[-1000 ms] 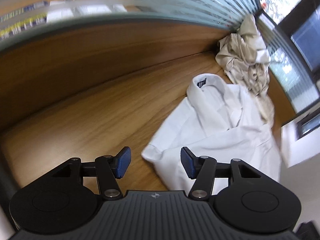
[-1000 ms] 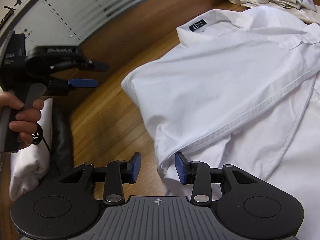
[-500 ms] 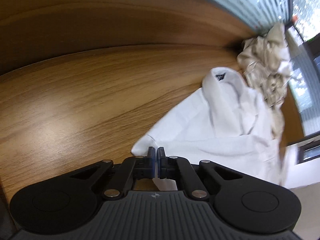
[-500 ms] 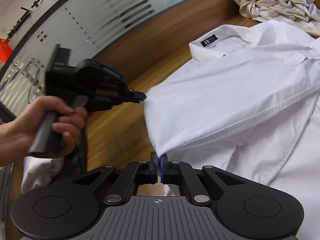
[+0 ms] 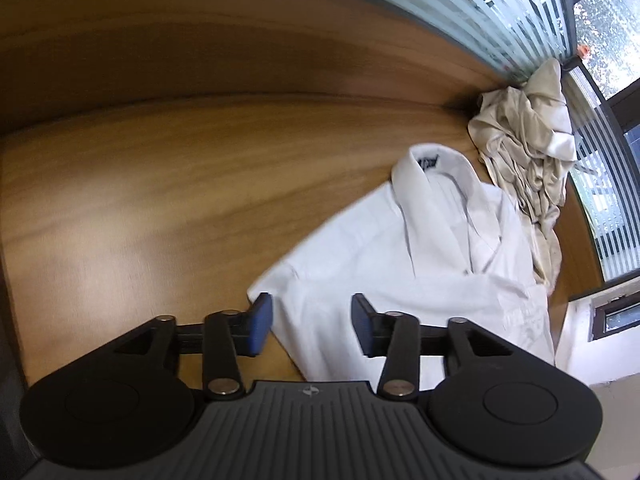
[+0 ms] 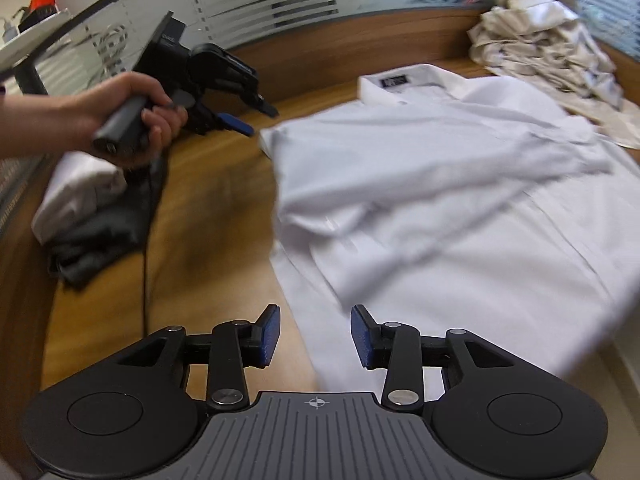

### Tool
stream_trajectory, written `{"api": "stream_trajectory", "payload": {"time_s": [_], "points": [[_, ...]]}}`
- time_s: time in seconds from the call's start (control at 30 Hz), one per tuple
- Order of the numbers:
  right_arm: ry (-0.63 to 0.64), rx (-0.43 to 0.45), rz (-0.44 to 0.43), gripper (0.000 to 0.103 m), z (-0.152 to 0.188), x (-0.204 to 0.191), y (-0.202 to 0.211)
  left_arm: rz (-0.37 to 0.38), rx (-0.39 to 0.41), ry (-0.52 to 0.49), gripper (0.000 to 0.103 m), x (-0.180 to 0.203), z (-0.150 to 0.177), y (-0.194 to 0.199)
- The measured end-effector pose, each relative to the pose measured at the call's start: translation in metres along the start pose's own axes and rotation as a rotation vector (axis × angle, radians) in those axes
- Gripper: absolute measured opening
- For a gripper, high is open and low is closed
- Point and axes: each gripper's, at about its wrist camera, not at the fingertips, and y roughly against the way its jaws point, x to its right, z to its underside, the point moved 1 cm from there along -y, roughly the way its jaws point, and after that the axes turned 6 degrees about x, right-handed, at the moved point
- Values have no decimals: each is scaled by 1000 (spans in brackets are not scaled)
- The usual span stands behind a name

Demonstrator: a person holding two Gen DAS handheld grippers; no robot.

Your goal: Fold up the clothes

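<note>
The shirt point(image 6: 460, 200) lies flat on the counter point(image 5: 180, 200), collar at the far end. Behind it, in the far right corner against the wall, sits a heap of clothes point(image 6: 552, 56). To the shirt's left, well apart at the counter's left edge, lies a small pile of folded clothes point(image 6: 88, 208). Past the heap stands a window point(image 5: 604, 36).
</note>
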Motion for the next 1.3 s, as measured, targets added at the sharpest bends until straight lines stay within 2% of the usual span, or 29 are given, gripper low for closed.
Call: {"api": "stream_trajectory", "payload": {"time_s": [0.3, 0.47, 0.63, 0.73, 0.77, 0.83, 0.87, 0.9, 0.93, 0.97, 1.0, 1.1, 1.3], "points": [[12, -14, 115, 47, 74, 20, 43, -3, -25, 74, 57, 2, 28, -5], [71, -43, 142, 48, 113, 16, 34, 8, -16, 116, 57, 5, 35, -7], [64, -36, 173, 47, 135, 9, 2, -3, -1, 122, 57, 8, 41, -9], [30, -26, 220, 47, 141, 11, -19, -21, 31, 139, 62, 7, 42, -9], [18, -24, 236, 45, 143, 12, -26, -31, 47, 145, 63, 6, 42, -9], [-1, -43, 251, 25, 144, 16, -33, -41, 76, 168, 63, 5, 41, -10], [-24, -36, 231, 13, 143, 19, -31, -42, 82, 187, 63, 3, 41, -11], [-31, -29, 228, 8, 141, 20, -27, -42, 86, 208, 57, 2, 42, -12], [-27, -30, 233, 6, 139, 21, -22, -40, 94, 219, 47, 1, 42, -12], [-34, -33, 236, 6, 136, 24, -15, -46, 106, 206, 17, 2, 42, -12], [-41, -37, 238, 5, 133, 26, -8, -56, 119, 186, 7, 4, 43, -10], [-65, -53, 236, 4, 120, 35, 14, -61, 182, 130, 4, 17, 44, 1], [-50, -57, 221, 4, 79, 43, 61, -83, 281, 33, 4, 59, 40, 36]]}}
